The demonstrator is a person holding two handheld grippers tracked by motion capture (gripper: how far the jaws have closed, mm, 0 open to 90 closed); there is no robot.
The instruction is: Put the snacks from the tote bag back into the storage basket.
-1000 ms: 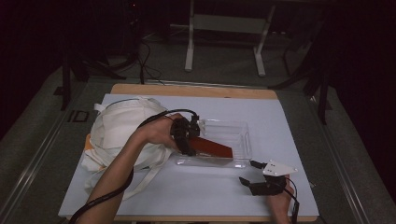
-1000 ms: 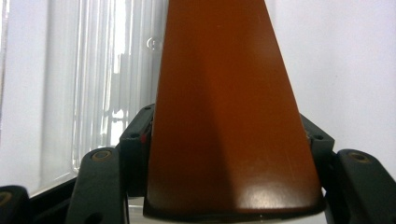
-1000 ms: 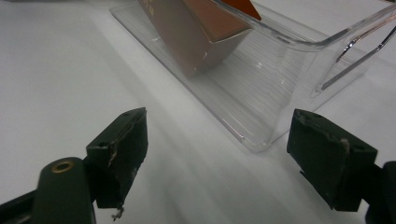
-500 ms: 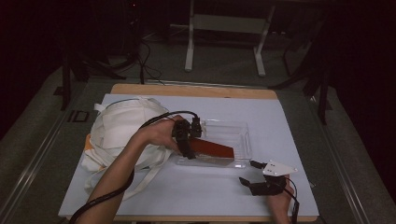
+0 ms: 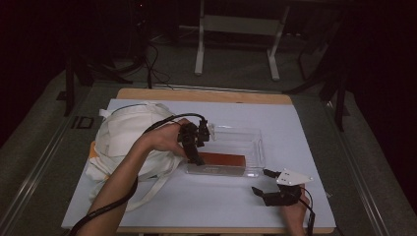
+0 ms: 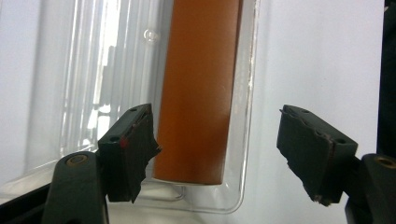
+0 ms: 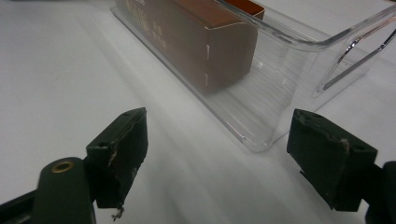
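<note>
a long brown carton point(image 5: 221, 160) lies flat along the near side of a clear plastic tray point(image 5: 255, 147) on the white table cover point(image 5: 295, 132), with a cream cloth bag point(image 5: 125, 135) touching the tray's left end. the left gripper point(image 6: 215, 149) hangs over the carton's left end, jaws spread wide and holding nothing. the right gripper point(image 5: 259, 191) sits low on the cover near the tray's front right corner, its jaws also apart and empty.

One clear plastic tray point(image 5: 253, 147) is being shown on the table. One long brown box point(image 5: 221, 159) is being held inside the tray, along its near wall. One white cloth bag point(image 5: 125, 135) is being seen just left of the tray. Two grippers are being counted: the left gripper point(image 5: 194, 155) at the tray's left end, the right gripper point(image 5: 260, 183) near its front right corner.
</note>
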